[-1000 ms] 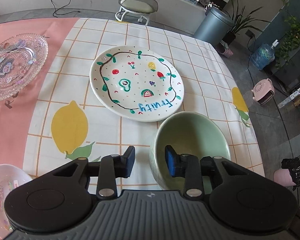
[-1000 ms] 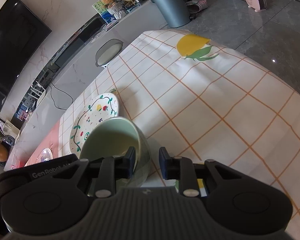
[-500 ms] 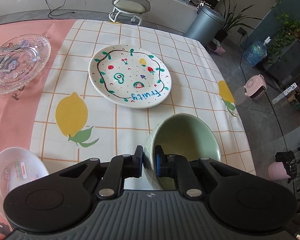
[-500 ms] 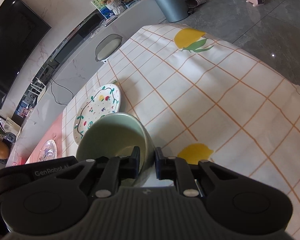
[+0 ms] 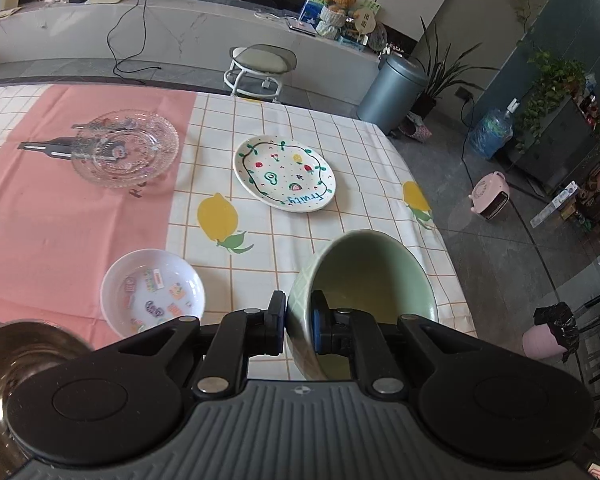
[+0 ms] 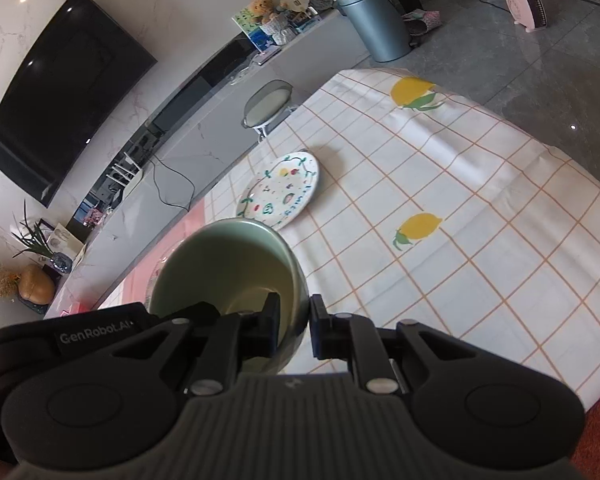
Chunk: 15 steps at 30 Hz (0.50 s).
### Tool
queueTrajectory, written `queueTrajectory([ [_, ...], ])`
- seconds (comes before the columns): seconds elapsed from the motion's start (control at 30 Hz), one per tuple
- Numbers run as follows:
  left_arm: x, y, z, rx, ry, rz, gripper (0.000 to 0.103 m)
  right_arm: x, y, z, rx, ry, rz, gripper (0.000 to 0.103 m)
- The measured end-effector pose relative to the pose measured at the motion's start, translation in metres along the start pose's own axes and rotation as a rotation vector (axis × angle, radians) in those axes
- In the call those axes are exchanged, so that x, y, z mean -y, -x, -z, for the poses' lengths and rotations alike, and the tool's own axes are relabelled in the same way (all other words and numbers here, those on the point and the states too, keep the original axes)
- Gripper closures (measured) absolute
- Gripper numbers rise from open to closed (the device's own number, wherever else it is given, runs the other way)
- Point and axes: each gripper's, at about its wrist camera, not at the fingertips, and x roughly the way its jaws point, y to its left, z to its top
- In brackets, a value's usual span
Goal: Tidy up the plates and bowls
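Left wrist view: the pale green glazed ceramic bowl (image 5: 374, 280) is pinched at its near rim by the left gripper (image 5: 298, 322), one pad outside the wall, one inside, jaws nearly closed on it. The bowl appears lifted clear of the lemon-print checked tablecloth (image 5: 340, 220) and tilted, mouth facing away from the camera. Right wrist view shows the same bowl (image 6: 228, 264) clamped at its rim by the right gripper (image 6: 294, 326), jaws narrowed to wall thickness (so both grippers are on one bowl).

Key relation: possible stacking targets all lie ahead and left of the left gripper. The small white shallow dish with stickers (image 5: 153, 292) is nearest, just left; the white fruit-painted ceramic plate (image 5: 285, 174) is further ahead; the clear cut-glass plate (image 5: 125, 148) is well apart on the pink cloth section. A shiny steel bowl (image 5: 16, 364) is seen at the lower-left edge, closest of all.

Materials: glaze is smooth and thick-walled, likely slippery under a rim pinch; cut glass is ridged and brittle. Which target is intended cannot be told.
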Motion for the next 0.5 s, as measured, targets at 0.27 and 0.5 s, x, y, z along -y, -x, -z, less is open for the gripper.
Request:
queueTrajectory([
  [0.27, -0.039, 0.052, 0.014, 0.075, 0.077, -0.015, 0.089, -0.043, 0.028, 0.033, -0.004, 0.068, -0.07, 0.09],
  [0.5, -0.077, 0.078, 0.026, 0.117, 0.147, -0.033, 0.089, -0.074, 0.034, 0.062, -0.043, 0.138, -0.113, 0.09],
])
